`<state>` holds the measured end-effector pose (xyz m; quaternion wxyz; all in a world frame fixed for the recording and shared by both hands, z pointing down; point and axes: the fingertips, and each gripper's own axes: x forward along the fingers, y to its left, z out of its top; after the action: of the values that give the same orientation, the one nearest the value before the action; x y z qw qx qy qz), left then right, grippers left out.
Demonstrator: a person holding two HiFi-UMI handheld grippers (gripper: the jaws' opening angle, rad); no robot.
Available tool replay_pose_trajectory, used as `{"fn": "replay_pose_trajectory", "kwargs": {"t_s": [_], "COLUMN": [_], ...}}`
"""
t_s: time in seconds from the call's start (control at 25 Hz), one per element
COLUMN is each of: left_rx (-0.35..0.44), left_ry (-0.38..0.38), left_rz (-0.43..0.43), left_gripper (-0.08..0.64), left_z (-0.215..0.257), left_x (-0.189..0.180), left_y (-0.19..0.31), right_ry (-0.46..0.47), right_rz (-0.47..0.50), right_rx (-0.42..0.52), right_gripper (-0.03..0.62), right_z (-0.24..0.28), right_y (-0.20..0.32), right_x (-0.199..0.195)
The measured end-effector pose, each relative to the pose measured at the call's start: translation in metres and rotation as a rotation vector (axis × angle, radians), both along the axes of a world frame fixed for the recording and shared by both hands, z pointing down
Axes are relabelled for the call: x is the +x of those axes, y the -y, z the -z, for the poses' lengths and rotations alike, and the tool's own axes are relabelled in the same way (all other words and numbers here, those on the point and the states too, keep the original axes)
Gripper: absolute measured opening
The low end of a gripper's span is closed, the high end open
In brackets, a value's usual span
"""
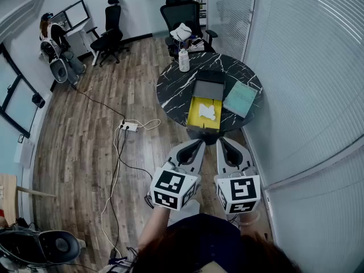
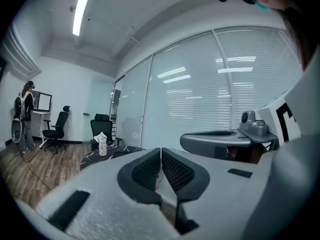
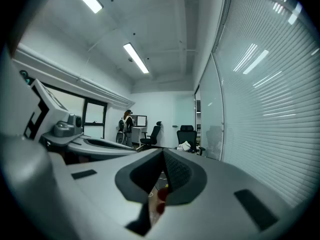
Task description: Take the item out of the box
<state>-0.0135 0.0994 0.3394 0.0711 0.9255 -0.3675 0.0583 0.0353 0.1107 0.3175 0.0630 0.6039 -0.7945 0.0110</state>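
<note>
An open box point(image 1: 196, 117) with a yellow inside lies on the round black marble table point(image 1: 173, 90), its dark lid point(image 1: 207, 89) folded back. A white crumpled item point(image 1: 207, 111) rests inside it. My left gripper point(image 1: 196, 146) and right gripper point(image 1: 224, 144) hover side by side just short of the table's near edge, both pointing at the box. Each has its jaws closed tip to tip with nothing between them, as the left gripper view point(image 2: 160, 151) and the right gripper view point(image 3: 163, 154) both show.
A pale green pad point(image 1: 240, 98) lies right of the box and a white bottle point(image 1: 183, 60) stands at the table's far side. Office chairs point(image 1: 183, 13) stand behind. A power strip with cables point(image 1: 128, 126) lies on the wooden floor at left. Glass walls with blinds run along the right.
</note>
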Motion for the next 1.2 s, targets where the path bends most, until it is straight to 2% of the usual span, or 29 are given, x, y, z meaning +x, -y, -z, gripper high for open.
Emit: {"fn": "replay_pose_trajectory", "kwargs": {"t_s": [0.64,0.96,1.2], "left_rx": [0.002,-0.018,-0.021], "left_ry": [-0.037,-0.039,-0.035], "left_rz": [-0.034,-0.051,-0.06], "left_gripper": [0.028,0.028,0.029], "left_z": [0.004,-0.008,-0.01], "left_x": [-0.037,-0.037,-0.027], "left_y": [0.041,0.054,0.075], "right_ry": [-0.018,0.007,-0.011], "right_rz": [-0.052,-0.04,-0.042], "right_rx": [-0.006,-0.025,-0.016], "right_gripper": [0.023,0.023,0.023], "right_z": [0.001,-0.012,-0.015], "right_y": [0.036,0.049,0.072], "right_x": [-0.03,-0.029,-0.017]}}
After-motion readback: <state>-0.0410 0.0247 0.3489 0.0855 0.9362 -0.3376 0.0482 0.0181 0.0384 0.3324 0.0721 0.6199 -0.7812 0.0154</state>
